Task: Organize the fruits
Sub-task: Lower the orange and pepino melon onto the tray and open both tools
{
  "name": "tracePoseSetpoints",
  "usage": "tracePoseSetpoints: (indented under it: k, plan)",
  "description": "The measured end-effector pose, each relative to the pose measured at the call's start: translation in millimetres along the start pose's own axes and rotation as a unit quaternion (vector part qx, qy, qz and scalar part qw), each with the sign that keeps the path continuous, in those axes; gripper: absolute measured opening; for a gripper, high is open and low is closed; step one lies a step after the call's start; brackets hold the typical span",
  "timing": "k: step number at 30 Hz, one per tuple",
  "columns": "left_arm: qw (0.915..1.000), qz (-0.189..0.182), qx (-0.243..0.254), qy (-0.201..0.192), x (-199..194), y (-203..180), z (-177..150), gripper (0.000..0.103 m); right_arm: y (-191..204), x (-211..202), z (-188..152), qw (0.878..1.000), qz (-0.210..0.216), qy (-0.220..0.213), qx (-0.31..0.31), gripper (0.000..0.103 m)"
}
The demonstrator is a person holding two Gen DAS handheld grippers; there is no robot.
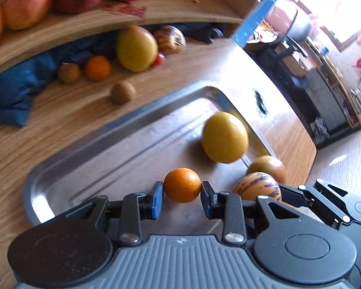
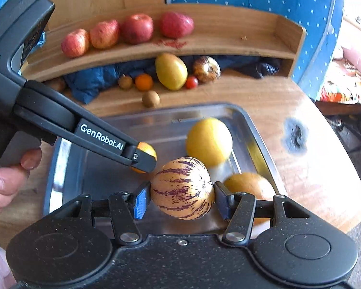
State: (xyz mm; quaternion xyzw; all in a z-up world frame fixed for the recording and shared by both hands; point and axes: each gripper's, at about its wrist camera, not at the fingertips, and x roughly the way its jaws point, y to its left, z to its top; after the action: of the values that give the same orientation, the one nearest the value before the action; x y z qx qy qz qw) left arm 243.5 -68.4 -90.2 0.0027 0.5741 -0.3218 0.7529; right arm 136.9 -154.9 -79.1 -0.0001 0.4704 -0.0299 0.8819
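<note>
Steel tray (image 2: 67,149) sits on the wooden table (image 2: 300,187), holding a yellow fruit (image 2: 209,141) at its far right and a brownish fruit (image 2: 250,184) at its near right. Over the tray's near part, the left gripper (image 1: 182,198) clamps a small orange (image 1: 182,185) between its blue pads. Just right of it, the right gripper (image 2: 181,198) grips a cream fruit with purple stripes (image 2: 181,187). A hand (image 2: 4,175) holds the left tool's handle at the left edge. Beyond the tray, loose fruit lies on the table near a blue cloth (image 2: 91,82), under a curved wooden shelf (image 2: 228,41) that carries four red apples (image 2: 137,27).
</note>
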Motion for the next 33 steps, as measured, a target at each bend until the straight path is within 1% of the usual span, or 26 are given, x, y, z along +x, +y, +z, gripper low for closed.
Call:
tracePoseSetpoints:
  k: [5, 8, 16, 22, 23, 24, 25, 26, 27, 28, 29, 31, 33]
  plan:
    - [0.9998, 0.001, 0.005, 0.017, 9.2, -13.4, -3.8, 0.036, -7.6, 0.0, -11.7, 1.0, 0.01, 0.014, -0.008, 0.058]
    - [0.9997, 0.009, 0.005, 0.022, 15.6, -19.7, -5.6, 0.036, -10.0, 2.3, -16.4, 1.0, 0.016, 0.022, -0.015, 0.058]
    - [0.9995, 0.021, -0.007, 0.021, 18.4, -26.0, -7.0, 0.036, -13.9, 11.4, -19.9, 0.999, 0.03, 0.035, -0.024, 0.058]
    - [0.9992, 0.028, -0.023, 0.017, 16.2, -26.8, -10.8, 0.037, -18.2, 12.4, -19.5, 0.998, 0.041, 0.034, -0.026, 0.058]
    - [0.9991, 0.029, -0.026, 0.016, 15.9, -26.6, -11.3, 0.04, -19.1, 11.7, -19.6, 0.998, 0.044, 0.033, -0.025, 0.058]
    - [0.9989, 0.033, -0.029, 0.015, 15.5, -26.5, -12.1, 0.04, -19.6, 10.6, -19.8, 0.998, 0.046, 0.031, -0.026, 0.06]
    - [0.9986, 0.04, -0.031, 0.013, 15.2, -26.2, -12.6, 0.043, -19.9, 10.0, -20.2, 0.998, 0.048, 0.031, -0.028, 0.062]
    - [0.9984, 0.043, -0.034, 0.012, 14.4, -25.7, -13.3, 0.048, -20.2, 8.6, -21.2, 0.998, 0.05, 0.032, -0.029, 0.064]
    - [0.9982, 0.044, -0.04, 0.01, 13.1, -24.8, -14.1, 0.049, -20.7, 7.4, -22.1, 0.998, 0.051, 0.032, -0.03, 0.066]
    - [0.9979, 0.046, -0.045, 0.008, 11.8, -24.1, -14.9, 0.056, -21.2, 5.7, -23.3, 0.998, 0.053, 0.032, -0.03, 0.066]
    - [0.9976, 0.048, -0.049, 0.007, 10.4, -23.8, -15.8, 0.065, -21.7, 3.9, -24.2, 0.997, 0.055, 0.031, -0.032, 0.068]
    - [0.9971, 0.055, -0.052, 0.001, 6.3, -24.8, -18.1, 0.073, -22.4, -1.3, -26.4, 0.997, 0.057, 0.027, -0.038, 0.073]
    - [0.9968, 0.06, -0.052, -0.006, -0.1, -27.1, -21.7, 0.08, -23.7, -6.2, -27.6, 0.997, 0.059, 0.023, -0.044, 0.082]
